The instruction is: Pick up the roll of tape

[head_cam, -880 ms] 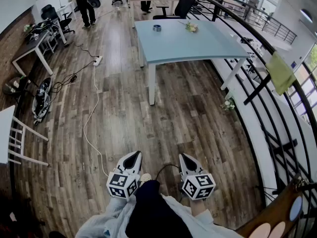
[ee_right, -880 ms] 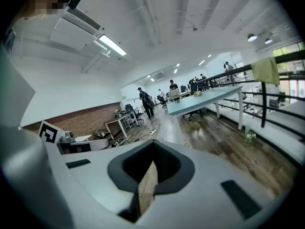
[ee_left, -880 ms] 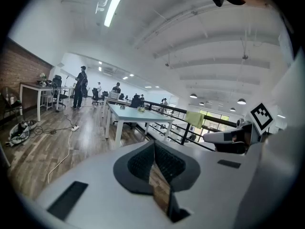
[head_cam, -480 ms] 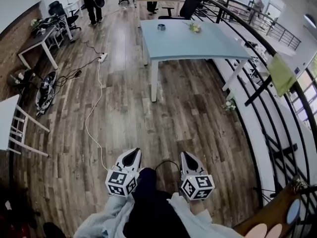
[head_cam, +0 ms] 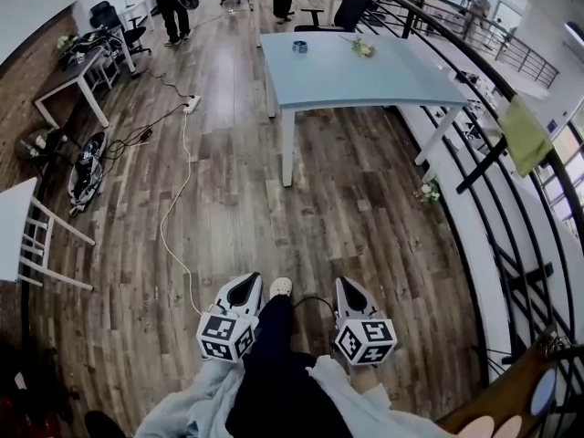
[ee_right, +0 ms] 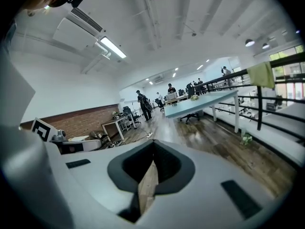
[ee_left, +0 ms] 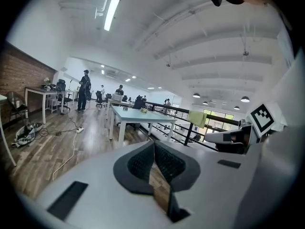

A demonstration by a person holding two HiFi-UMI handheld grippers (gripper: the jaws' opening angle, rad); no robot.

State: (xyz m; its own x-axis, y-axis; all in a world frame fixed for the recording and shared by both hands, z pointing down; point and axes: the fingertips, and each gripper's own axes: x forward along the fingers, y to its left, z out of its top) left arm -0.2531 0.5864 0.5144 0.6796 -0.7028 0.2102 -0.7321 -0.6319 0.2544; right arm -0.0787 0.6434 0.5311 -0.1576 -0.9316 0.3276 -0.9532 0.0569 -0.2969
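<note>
Head view: left gripper (head_cam: 245,286) and right gripper (head_cam: 346,288) carried low and close to the waist, either side of a dark trouser leg stepping over the wooden floor (head_cam: 356,199); a walking carry, with no thing in reach; well ahead, the pale blue table (head_cam: 365,80), and on it, toward the far end, the roll of tape (head_cam: 299,46) as a small dark ring, lying flat; just beside it but apart, a little bunch of flowers (head_cam: 364,48); off to the left of the path, a white cable (head_cam: 178,190) trailing across the boards, clear of the feet.

Left gripper view: fingers (ee_left: 140,163) pressed together along one seam, clamped on nothing; a fair way to carry them, no call to part them this far off; aimed near level at the table, the approach line set by that; the tape there no more than a possible dark speck on the top, too small to be sure.

Right gripper view: fingers (ee_right: 167,163) together as well, and empty; table ahead and to the right, flowers a pale blob on it, tape not made out.

By judgement, task barely begun: first close the gap, then part one pair of fingers and reach in toward the far end, keeping off the flowers.
</note>
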